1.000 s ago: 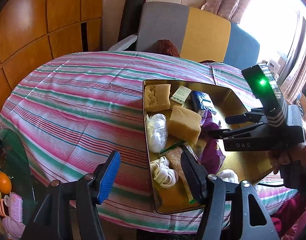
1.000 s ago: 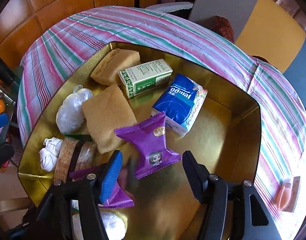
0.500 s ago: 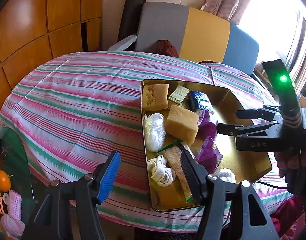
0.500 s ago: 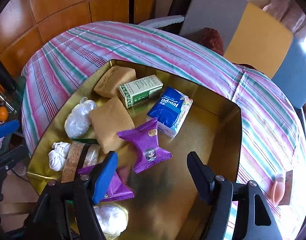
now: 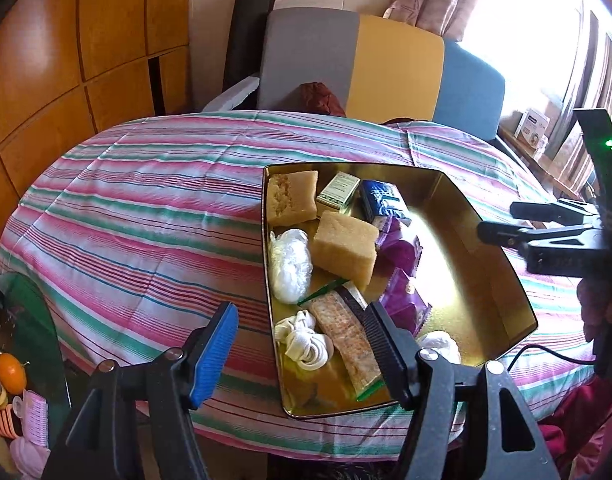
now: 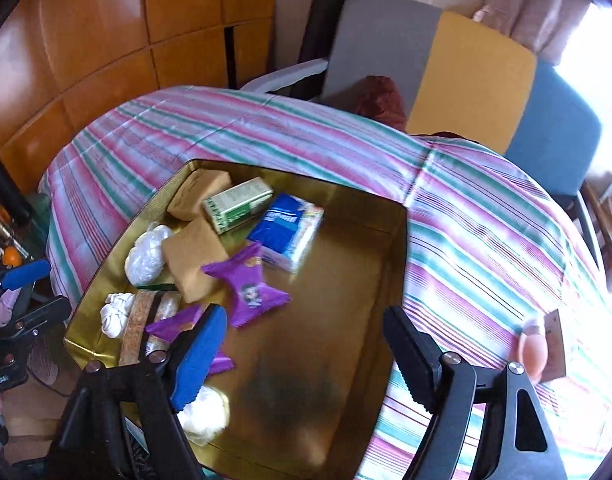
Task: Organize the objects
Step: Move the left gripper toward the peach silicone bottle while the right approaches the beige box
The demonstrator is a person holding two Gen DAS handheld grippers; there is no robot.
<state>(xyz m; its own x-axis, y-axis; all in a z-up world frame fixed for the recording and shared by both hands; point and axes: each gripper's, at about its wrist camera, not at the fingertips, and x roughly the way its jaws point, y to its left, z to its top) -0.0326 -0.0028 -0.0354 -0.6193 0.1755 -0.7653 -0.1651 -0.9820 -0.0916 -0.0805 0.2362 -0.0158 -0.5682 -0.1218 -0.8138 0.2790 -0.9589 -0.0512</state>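
A gold tray (image 5: 263,240) on the striped cloth holds two sponges (image 5: 345,248), a green-white box (image 6: 238,204), a blue tissue pack (image 6: 286,228), two purple snack packets (image 6: 250,288), a white bag (image 5: 290,264), a rope bundle (image 5: 304,340) and a cracker bar (image 5: 345,336). My left gripper (image 5: 302,354) hovers over the tray's near left corner, its jaws opening and gripping nothing. My right gripper (image 6: 306,360) hangs above the tray's bare near part (image 6: 337,300), its jaws also opening and empty. It shows at the right in the left wrist view (image 5: 499,222).
Grey, yellow and blue chairs (image 5: 397,68) stand behind the table, with a wood-panelled wall (image 5: 66,60) to the left. A small pink object with a brown card (image 6: 541,344) lies on the cloth right of the tray. A glass side table with an orange (image 5: 10,372) sits low left.
My right gripper has pulled back and up from the tray while its jaws widened. The purple packet stays lying in the tray. My left gripper has hardly moved, and its jaws are slightly wider.
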